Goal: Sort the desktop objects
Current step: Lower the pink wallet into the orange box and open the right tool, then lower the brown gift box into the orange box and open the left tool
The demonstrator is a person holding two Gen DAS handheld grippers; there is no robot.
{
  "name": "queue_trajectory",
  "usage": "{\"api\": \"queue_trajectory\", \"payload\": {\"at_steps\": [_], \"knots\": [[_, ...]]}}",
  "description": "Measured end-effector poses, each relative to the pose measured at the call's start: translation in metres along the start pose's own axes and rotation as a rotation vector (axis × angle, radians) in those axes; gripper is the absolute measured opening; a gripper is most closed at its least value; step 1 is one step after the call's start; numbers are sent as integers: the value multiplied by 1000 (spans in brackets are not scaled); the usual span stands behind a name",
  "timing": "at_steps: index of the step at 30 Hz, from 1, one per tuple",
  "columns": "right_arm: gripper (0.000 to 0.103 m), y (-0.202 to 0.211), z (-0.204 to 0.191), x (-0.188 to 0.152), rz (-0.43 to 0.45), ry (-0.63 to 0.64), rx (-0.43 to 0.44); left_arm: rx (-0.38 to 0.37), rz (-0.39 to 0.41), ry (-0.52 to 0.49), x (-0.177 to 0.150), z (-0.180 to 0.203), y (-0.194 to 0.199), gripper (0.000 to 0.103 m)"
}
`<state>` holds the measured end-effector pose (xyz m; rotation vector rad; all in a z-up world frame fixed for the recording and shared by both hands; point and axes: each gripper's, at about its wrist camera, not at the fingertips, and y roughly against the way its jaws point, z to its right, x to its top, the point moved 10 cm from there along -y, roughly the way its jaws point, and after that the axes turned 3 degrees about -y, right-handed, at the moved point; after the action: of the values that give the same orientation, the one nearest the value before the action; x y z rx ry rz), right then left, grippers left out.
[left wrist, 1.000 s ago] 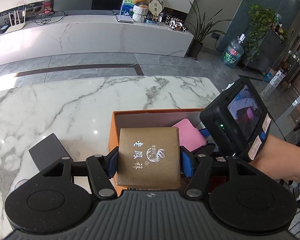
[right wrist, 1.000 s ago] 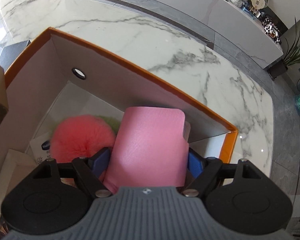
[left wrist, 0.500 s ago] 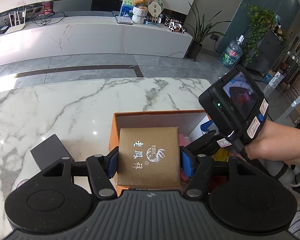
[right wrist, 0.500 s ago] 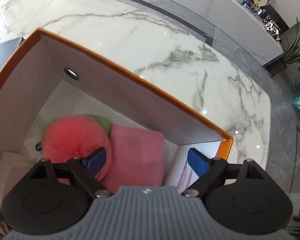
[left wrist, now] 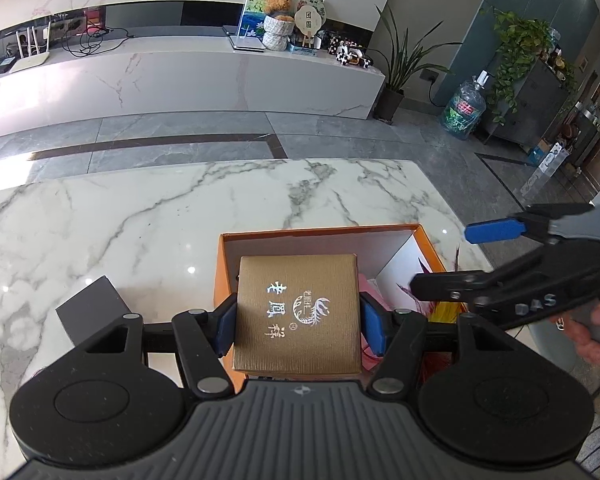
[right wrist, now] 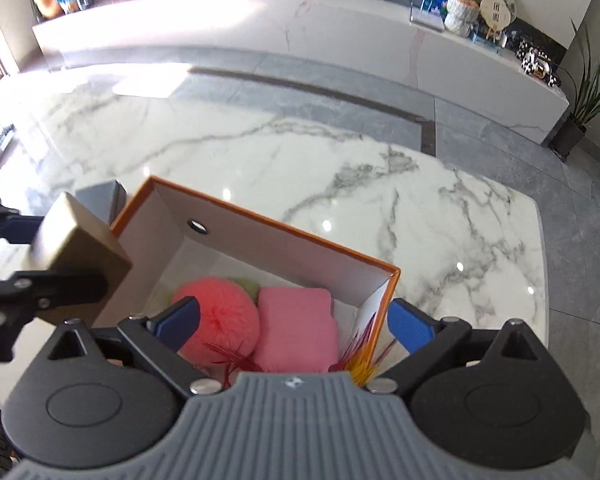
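A white marble worktop (left wrist: 148, 216) with grey veins and a glossy sheen carries the things. On it stands an open orange box (left wrist: 416, 227) with white inner walls, near the worktop's right end in the left wrist view. Just beside the box's left wall lies a small dark grey box (left wrist: 88, 312), flat on the marble.

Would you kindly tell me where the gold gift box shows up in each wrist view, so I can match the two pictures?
Left wrist view: the gold gift box sits centre-low, clamped between the left gripper pads, above the orange box.
Right wrist view: it appears at the left edge, tilted, beside the orange box's left wall.
Shared landmark: the orange box on the marble table; the teddy bear on the far counter also shows in both.
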<state>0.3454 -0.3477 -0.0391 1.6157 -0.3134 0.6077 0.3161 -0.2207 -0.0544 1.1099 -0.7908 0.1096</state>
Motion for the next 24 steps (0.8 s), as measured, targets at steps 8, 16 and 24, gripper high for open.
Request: {"api": "queue_trajectory", "payload": {"at_steps": [8, 16, 24], "knots": [[101, 44, 5, -38, 158, -23, 133, -29, -41, -7, 11, 33, -33, 71], [101, 64, -3, -81, 141, -57, 243, 5, -119, -3, 17, 79, -97, 71], [101, 64, -1, -107, 133, -87, 292, 85, -193, 37, 4, 86, -149, 71]]}}
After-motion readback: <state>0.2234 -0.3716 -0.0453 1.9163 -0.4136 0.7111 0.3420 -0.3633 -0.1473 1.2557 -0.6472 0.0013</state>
